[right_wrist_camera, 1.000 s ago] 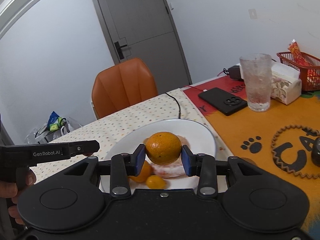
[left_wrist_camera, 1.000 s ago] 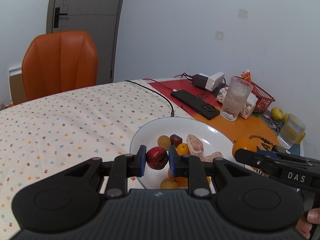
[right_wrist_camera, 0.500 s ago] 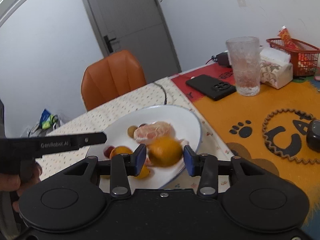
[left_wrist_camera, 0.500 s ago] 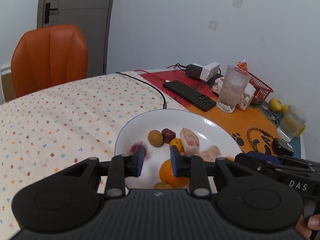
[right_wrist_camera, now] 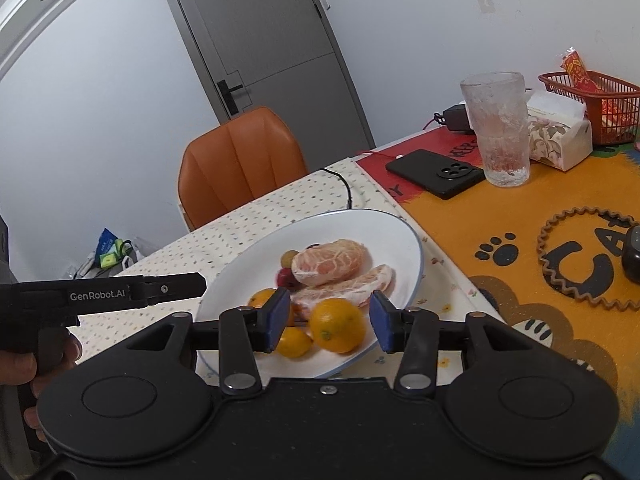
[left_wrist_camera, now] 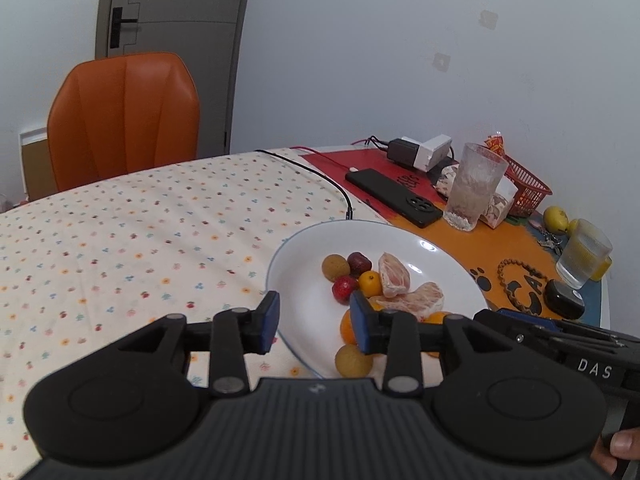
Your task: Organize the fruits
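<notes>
Left gripper [left_wrist_camera: 314, 322] fingers spread wide, nothing held, its right pad covering part of an orange [left_wrist_camera: 347, 326] at the near rim of the white plate [left_wrist_camera: 304, 252]; right gripper [right_wrist_camera: 328, 320] also wide open and empty, the big orange [right_wrist_camera: 337, 325] sitting loose on the plate between its pads, touching neither. Plate holds peeled pomelo segments [right_wrist_camera: 328, 262], a red fruit [left_wrist_camera: 344, 288], small brown and yellow fruits, some partly hidden behind the pomelo in the right view. Floral tablecloth [left_wrist_camera: 140, 232] meets an orange cat mat [right_wrist_camera: 500, 216] with phone [right_wrist_camera: 434, 173], frosted glass [right_wrist_camera: 498, 128], red basket [right_wrist_camera: 596, 110] cut off at frame edge; orange chair [left_wrist_camera: 124, 114], grey door [right_wrist_camera: 260, 52] behind.
</notes>
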The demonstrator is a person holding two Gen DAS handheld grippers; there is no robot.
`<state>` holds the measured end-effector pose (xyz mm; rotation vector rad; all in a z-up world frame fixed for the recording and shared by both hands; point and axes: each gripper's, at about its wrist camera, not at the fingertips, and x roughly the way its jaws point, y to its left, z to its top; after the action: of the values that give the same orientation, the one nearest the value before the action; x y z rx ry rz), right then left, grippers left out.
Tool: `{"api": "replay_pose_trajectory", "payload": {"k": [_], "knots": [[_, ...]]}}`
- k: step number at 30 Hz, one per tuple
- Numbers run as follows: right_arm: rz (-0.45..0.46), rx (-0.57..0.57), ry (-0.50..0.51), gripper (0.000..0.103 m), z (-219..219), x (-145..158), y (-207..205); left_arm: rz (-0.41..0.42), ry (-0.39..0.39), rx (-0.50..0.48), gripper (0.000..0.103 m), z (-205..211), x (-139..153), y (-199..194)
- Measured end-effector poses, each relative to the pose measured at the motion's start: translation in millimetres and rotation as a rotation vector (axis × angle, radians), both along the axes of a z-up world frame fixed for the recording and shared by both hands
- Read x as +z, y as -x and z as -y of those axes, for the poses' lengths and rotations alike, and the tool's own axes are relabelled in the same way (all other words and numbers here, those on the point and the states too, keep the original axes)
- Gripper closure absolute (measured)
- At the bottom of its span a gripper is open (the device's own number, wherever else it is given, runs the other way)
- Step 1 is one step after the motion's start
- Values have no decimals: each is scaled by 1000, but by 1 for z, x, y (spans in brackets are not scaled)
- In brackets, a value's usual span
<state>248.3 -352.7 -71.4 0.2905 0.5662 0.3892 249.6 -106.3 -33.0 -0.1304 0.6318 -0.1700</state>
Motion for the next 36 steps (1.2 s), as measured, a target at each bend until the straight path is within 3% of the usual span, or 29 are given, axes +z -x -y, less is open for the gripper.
{"api": "replay_pose_trajectory", "payload": {"k": [19,27,36], "knots": [[23,34,2,50,-22,20,25,77,33,51,30,-32,29,55],[48,62,7,39,-37,31,36,93,31,102,15,-50,40,78],[82,90,15,21,-50,45,52,106,28,155,8,-67,50,103]]}}
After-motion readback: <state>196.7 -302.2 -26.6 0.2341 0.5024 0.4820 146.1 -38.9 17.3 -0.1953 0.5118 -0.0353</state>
